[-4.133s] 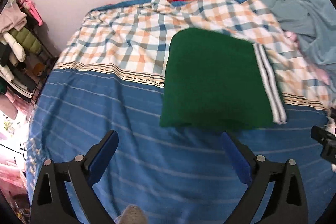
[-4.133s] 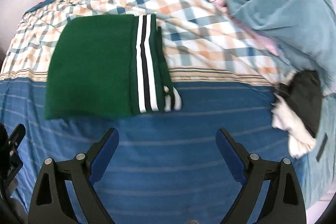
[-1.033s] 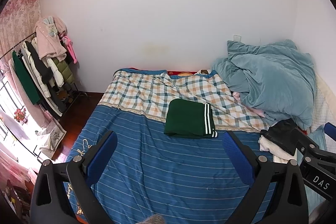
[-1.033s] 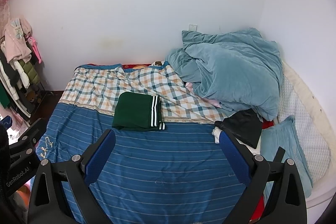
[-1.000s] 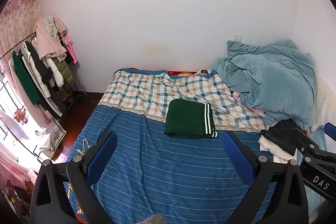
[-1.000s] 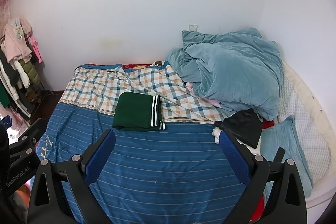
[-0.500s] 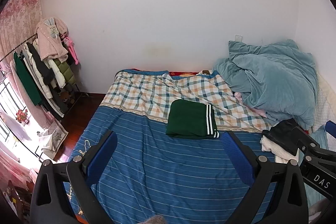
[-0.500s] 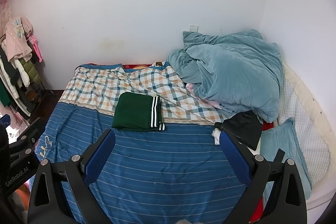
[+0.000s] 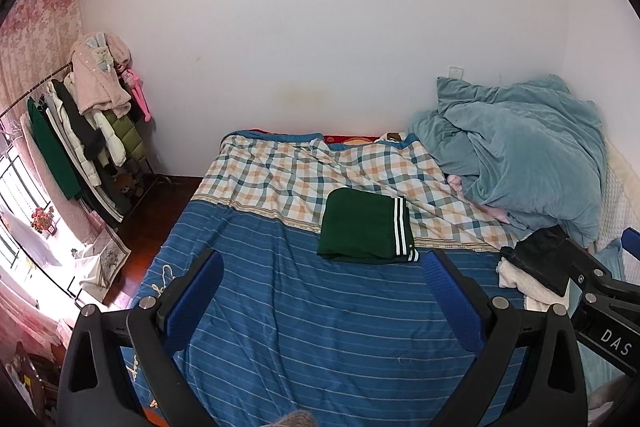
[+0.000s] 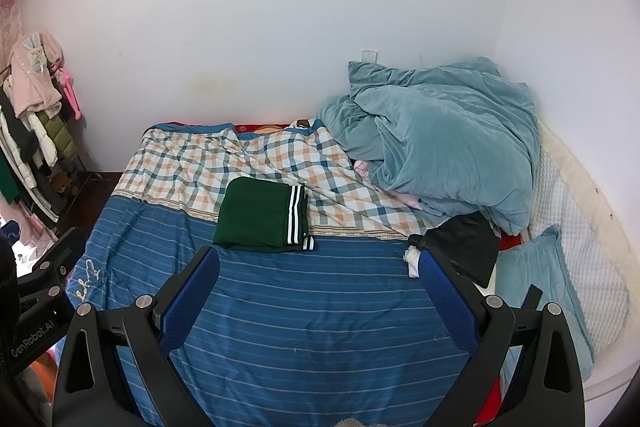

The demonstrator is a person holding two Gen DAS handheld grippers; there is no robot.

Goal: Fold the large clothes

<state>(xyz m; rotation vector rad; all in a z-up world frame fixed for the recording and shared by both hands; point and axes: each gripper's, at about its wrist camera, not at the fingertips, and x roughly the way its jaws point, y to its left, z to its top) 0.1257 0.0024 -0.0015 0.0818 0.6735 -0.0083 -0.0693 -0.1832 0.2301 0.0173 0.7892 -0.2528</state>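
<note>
A dark green garment [image 9: 364, 227] with white and black stripes on its right edge lies folded into a flat rectangle on the bed, across the seam between the checked and the blue striped cover; it also shows in the right wrist view [image 10: 262, 215]. My left gripper [image 9: 322, 275] is open and empty, held high above the near end of the bed, far from the garment. My right gripper [image 10: 318, 271] is open and empty, also high and well back from it. The right gripper's body shows at the left wrist view's right edge.
A crumpled teal duvet [image 10: 436, 143] fills the bed's far right corner. A black and a white garment [image 10: 464, 247] lie at the right edge, with a teal pillow [image 10: 540, 287] beside. A clothes rack [image 9: 76, 147] stands left of the bed. A white wall is behind.
Over four seconds both grippers pulled far back and up from the folded garment. In the last second the views drifted only slightly; the garment has not moved.
</note>
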